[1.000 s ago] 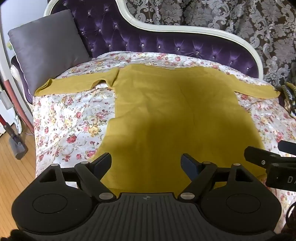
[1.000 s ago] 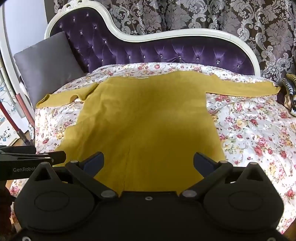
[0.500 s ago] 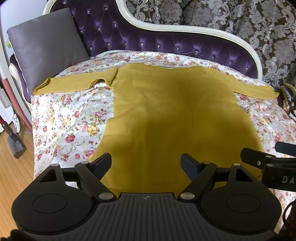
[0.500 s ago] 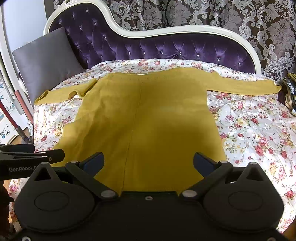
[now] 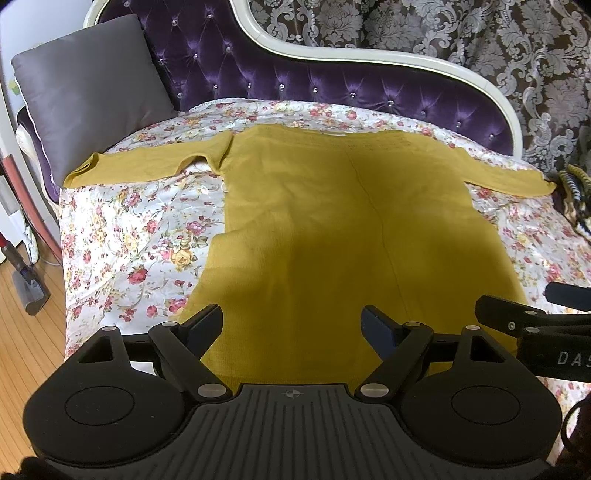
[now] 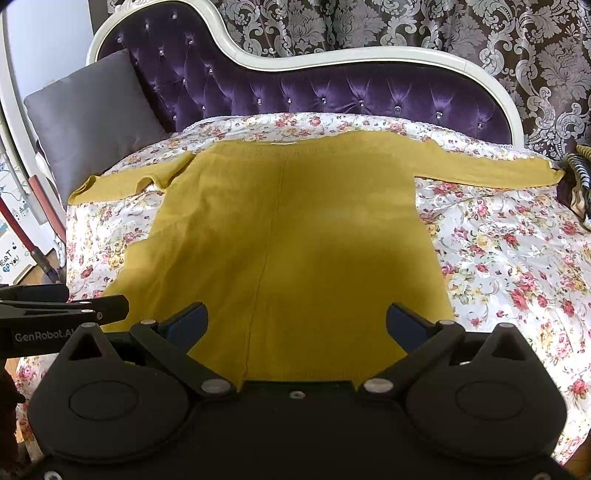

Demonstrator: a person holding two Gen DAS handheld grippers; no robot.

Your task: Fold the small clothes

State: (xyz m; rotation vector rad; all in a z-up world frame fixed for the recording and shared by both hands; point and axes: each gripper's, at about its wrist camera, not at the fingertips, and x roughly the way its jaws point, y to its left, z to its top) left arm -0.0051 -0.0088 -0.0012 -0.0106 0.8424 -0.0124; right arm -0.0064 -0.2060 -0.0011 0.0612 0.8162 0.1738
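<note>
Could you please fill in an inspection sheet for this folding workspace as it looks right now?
Surface: floral sheet over a purple tufted sofa.
Job's things: yellow top lies flat, unfolded, both sleeves spread sideways; left sleeve is wrinkled near the shoulder.
Clutter: grey cushion at the left end; striped item at the right edge.
Grippers: left gripper and right gripper are both open, empty, at the hem.
Cables: a thin dark cord at the left view's lower right corner.
Surroundings: patterned curtain behind; wooden floor and a vacuum on the left.
</note>
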